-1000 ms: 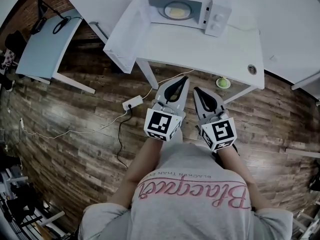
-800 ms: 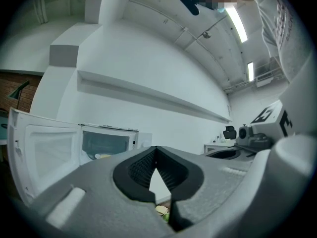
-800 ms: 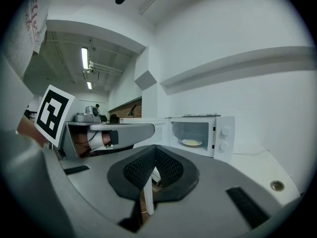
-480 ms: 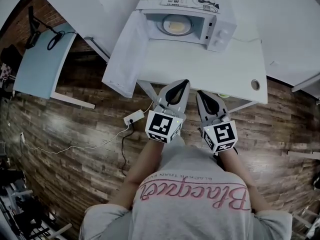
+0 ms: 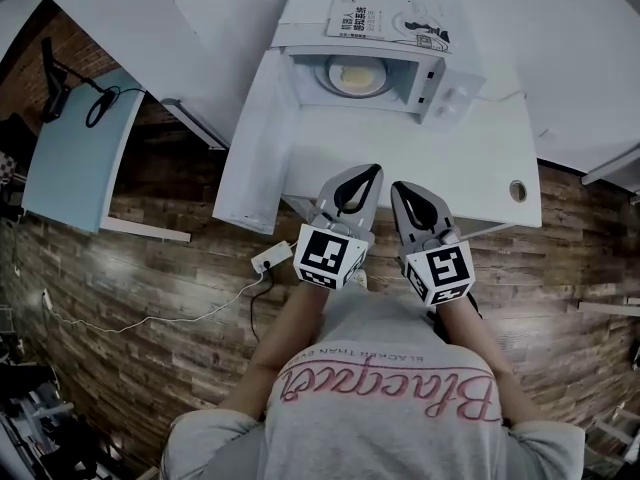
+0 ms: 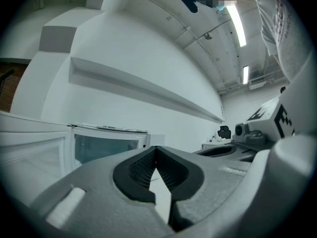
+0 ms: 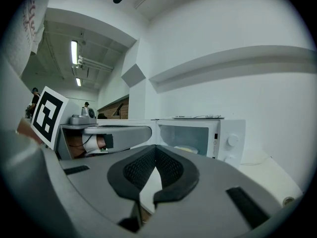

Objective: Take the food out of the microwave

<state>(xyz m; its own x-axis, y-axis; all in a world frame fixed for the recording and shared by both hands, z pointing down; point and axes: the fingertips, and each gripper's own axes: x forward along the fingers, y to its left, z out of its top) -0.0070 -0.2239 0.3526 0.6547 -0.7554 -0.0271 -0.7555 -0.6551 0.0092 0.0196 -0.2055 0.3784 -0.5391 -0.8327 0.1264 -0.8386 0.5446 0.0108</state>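
The white microwave (image 5: 440, 63) stands at the back of a white table (image 5: 480, 168), its door (image 5: 250, 158) swung open to the left. Inside lies the food, a pale yellowish round dish (image 5: 352, 76), also visible in the right gripper view (image 7: 185, 149). My left gripper (image 5: 365, 173) and right gripper (image 5: 405, 190) are side by side over the table's front edge, pointing level at the microwave and well short of it. Both are shut with nothing between the jaws, as their own views show for the left gripper (image 6: 156, 150) and the right gripper (image 7: 155, 148).
A printed booklet (image 5: 385, 18) lies on top of the microwave. The table has a round cable hole (image 5: 517, 190) at its right front. A light-blue table (image 5: 80, 148) stands at the left. On the wooden floor lie a power strip (image 5: 273, 258) and its cables.
The person has stepped towards the table. Both grippers moved forward from over the floor to over the table's front edge, nearer the open microwave. Both jaws stayed shut.
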